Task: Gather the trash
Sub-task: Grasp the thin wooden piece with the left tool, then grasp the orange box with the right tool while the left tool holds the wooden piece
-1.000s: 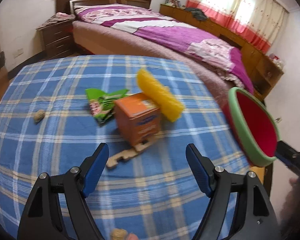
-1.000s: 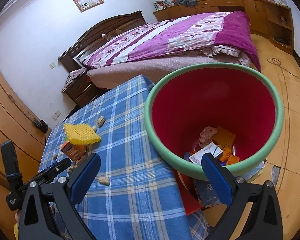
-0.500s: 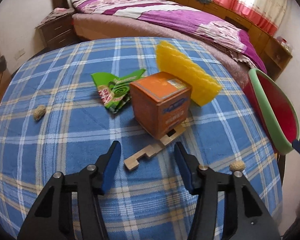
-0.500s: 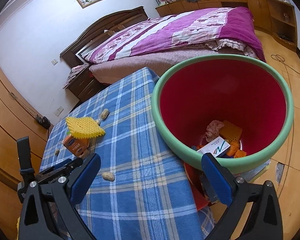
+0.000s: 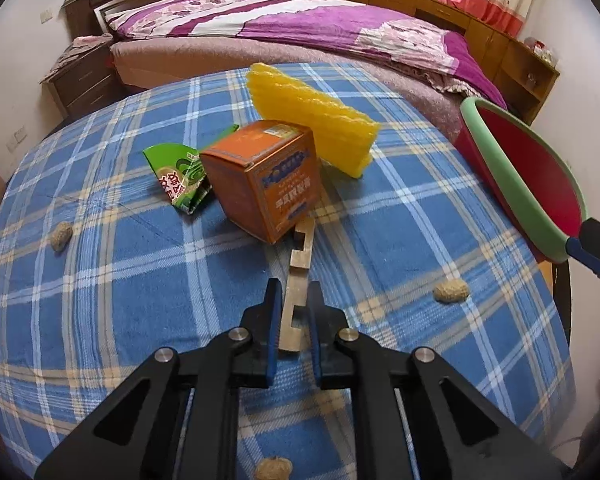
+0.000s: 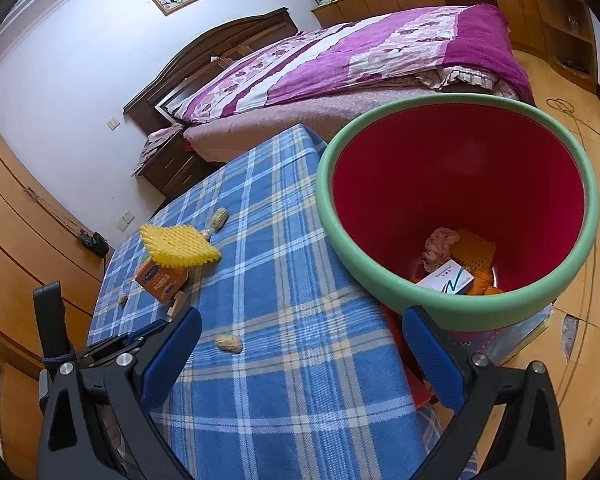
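Currently my left gripper (image 5: 293,312) has its jaws pinched in on the near end of the notched wooden strip (image 5: 299,276), pads touching both edges; I read that as gripping it. The strip lies flat on the table (image 5: 100,280), in the middle of the plaid cloth, and its far end runs up to the foot of the orange box (image 5: 266,178); whether it sits under the box I cannot tell. Green wrapper (image 5: 178,176) lies just left of the box, and the yellow foam net (image 5: 312,120) leans behind it, toward the far edge. Peanut shells sit scattered: one near the left edge (image 5: 61,235), one near the right edge (image 5: 451,292).

My right gripper (image 6: 300,354) is spread wide and holds nothing; it hangs over the table's right edge. The red bin (image 6: 460,312) with its green rim stands just off that edge, already carrying some waste at the bottom.

Step in hand, as I judge it: pickup of the wooden strip, grasp made, lift not yet done.

Next move calls for a straight lift, drawing the strip back from the box so the box does not tip, then a carry right over the bin rim before releasing. Risk: a thin strip may pivot in the pads.
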A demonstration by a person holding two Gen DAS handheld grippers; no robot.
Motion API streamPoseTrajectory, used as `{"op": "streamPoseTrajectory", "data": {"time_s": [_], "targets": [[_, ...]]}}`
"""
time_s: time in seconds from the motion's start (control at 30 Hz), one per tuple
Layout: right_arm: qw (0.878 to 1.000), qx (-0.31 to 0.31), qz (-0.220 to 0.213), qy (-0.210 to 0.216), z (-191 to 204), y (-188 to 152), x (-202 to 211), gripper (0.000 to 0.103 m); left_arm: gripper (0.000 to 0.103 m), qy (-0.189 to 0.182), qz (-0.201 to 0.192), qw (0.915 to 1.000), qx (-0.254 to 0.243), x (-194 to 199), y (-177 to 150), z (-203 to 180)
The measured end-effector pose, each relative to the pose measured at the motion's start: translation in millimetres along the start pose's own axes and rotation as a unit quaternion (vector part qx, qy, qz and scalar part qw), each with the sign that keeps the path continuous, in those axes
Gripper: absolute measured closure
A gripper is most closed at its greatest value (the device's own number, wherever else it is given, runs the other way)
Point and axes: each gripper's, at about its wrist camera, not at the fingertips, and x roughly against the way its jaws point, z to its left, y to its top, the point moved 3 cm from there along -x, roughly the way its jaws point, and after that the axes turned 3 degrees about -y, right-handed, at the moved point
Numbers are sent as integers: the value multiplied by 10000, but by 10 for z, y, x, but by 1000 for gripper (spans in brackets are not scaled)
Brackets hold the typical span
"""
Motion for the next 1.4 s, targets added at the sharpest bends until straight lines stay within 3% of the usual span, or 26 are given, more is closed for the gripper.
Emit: {"op": "streamPoseTrajectory", "data": {"time_s": [0.5,0.93,1.23,1.4], "targets": [[9998,134,26,108,200,-75,0,0,93,-340,-227,9976,556,315,-258,198],[9953,841,350,320,806,-93,-325,0,93,9,-638,9868,1488,547,-182,791],[9851,1437,796,511,1380,-49,-794,0,93,368,-830,9785,1851,537,-152,1057],[9771,1851,966,413,1660,-42,-1098,0,93,359,-875,9749,2017,521,-158,1175]]}}
